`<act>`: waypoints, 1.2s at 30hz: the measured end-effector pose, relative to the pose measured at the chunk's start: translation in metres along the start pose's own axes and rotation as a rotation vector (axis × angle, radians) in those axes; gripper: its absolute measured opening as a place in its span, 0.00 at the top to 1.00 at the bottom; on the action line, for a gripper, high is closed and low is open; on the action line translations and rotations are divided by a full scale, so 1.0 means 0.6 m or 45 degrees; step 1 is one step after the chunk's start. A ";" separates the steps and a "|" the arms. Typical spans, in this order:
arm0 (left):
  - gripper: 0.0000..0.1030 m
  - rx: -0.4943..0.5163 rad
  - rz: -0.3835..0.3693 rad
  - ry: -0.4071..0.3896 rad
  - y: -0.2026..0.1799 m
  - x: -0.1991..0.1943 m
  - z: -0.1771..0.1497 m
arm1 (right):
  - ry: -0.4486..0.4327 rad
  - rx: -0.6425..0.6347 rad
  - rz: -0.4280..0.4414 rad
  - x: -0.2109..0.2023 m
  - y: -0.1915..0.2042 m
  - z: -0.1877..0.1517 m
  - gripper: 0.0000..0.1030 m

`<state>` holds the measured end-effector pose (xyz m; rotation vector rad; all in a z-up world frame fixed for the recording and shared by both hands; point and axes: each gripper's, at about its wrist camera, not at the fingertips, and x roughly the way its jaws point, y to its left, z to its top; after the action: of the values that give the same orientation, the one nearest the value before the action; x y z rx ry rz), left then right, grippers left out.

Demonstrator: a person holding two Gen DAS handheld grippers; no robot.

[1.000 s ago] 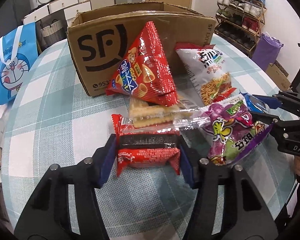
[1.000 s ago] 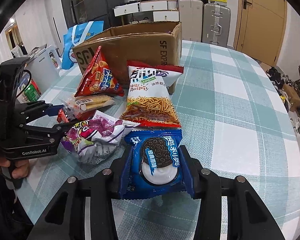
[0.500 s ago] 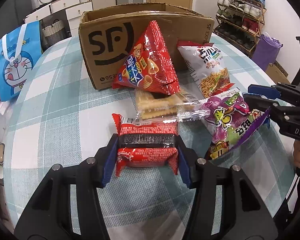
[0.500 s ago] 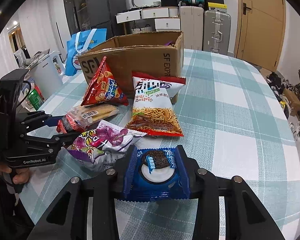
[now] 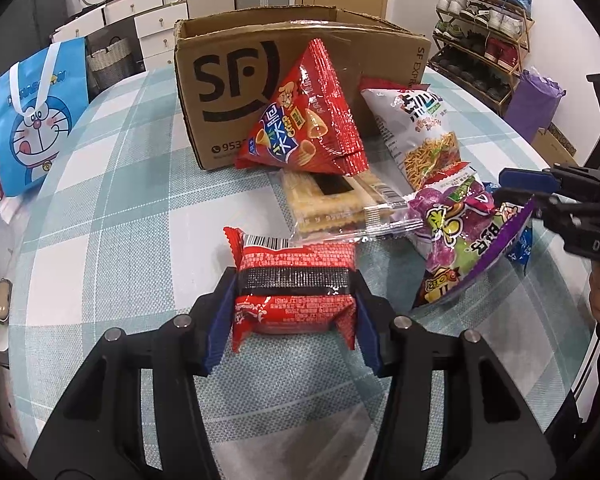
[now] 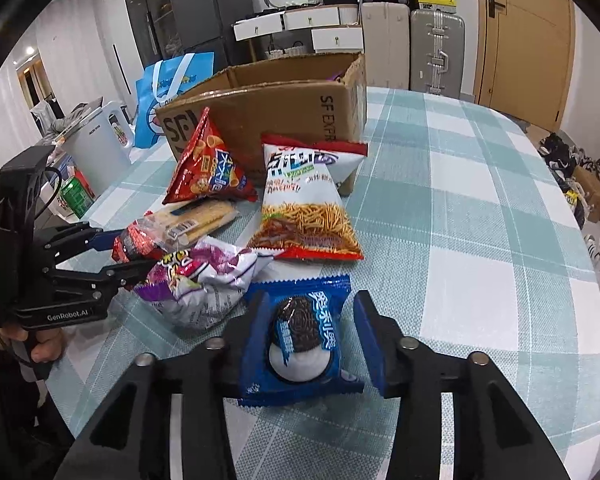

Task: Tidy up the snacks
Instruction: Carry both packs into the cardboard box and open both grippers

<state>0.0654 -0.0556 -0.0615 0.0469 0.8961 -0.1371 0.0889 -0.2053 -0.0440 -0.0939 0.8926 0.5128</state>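
- Left wrist view: the red snack pack (image 5: 294,288) is clamped between the blue pads of the left gripper (image 5: 294,300), its long axis lying across the fingers and its barcode end pointing away from the camera. The pack is held low over the checked tablecloth (image 5: 112,208); whether it touches cannot be told. The open SF cardboard box (image 5: 260,80) stands straight ahead, beyond the cracker pack (image 5: 332,204) and the red triangular crisp bag (image 5: 308,128) propped against its front wall. The right gripper (image 5: 540,196) is seen at the right edge, by the purple snack bag (image 5: 464,240).
- Right wrist view: the blue Oreo pack (image 6: 300,340) lies between the fingers of the right gripper (image 6: 310,336); the left pad touches it, while a gap is seen at the right pad, so the fingers stand apart. The box (image 6: 292,108) lies ahead and to the left, behind the noodle snack bag (image 6: 304,208). The left gripper (image 6: 116,252) appears nearer to the box front.
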 end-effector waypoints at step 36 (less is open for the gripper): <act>0.53 -0.091 -0.010 -0.111 0.035 -0.063 -0.005 | -0.176 -0.032 -0.045 -0.058 0.017 0.023 0.56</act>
<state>0.0425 -0.0305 -0.0342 -0.0288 0.8137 -0.1131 0.0760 -0.2057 -0.0076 -0.0960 0.7480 0.4920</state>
